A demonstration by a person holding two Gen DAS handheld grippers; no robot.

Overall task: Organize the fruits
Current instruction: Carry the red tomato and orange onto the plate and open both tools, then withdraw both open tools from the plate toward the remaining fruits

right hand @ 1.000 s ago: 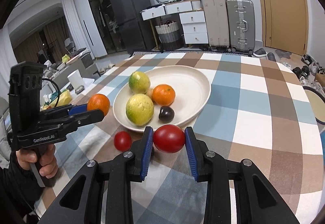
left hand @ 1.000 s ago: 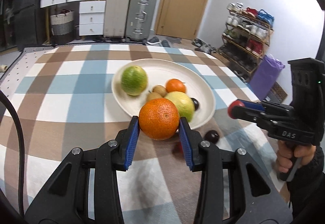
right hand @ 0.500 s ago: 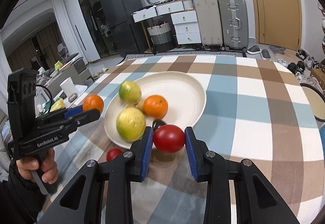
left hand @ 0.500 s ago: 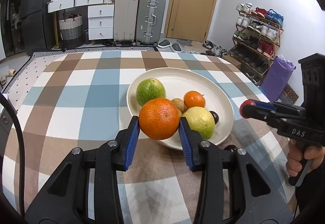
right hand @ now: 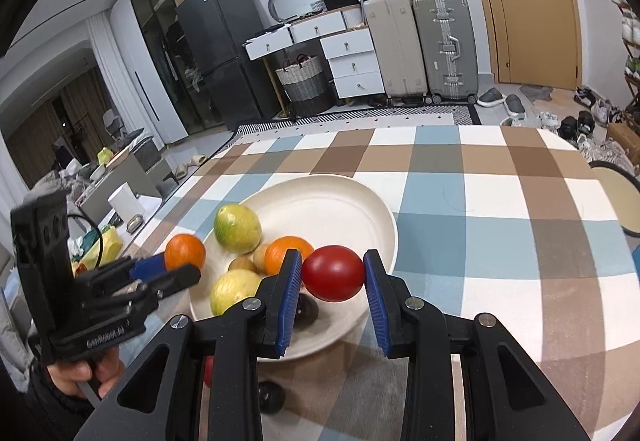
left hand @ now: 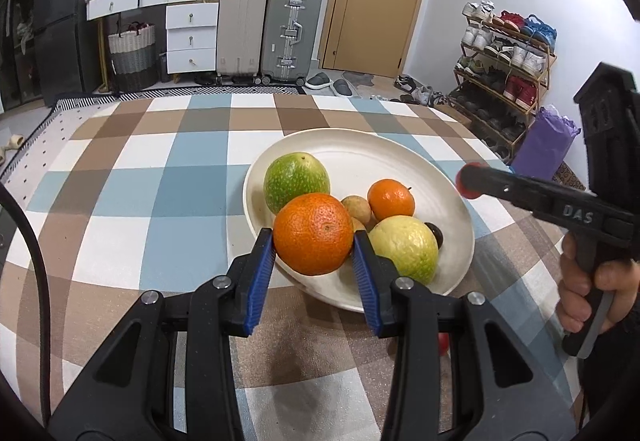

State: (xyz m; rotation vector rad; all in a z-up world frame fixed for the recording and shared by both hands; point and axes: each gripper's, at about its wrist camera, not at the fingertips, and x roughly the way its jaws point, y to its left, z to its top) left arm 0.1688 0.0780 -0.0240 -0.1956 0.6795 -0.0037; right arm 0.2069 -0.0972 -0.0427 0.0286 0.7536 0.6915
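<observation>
Carrying orange (left hand: 313, 234) in left tool (left hand: 314, 247) | tomato (right hand: 333, 273) in right tool (right hand: 332, 277) | over plate (left hand: 400, 157), five fruits in | two left on bench (left hand: 132, 177)

A large orange (left hand: 313, 234) is clamped in mid-air over the near rim of a cream plate (left hand: 400, 157). A red tomato (right hand: 333, 273) is held above its other edge. On the plate lie a green fruit (left hand: 296, 179), a yellow-green fruit (left hand: 406, 247), a tangerine (left hand: 391, 200), small brown fruits (left hand: 357, 207) and a dark one (left hand: 435, 234).
</observation>
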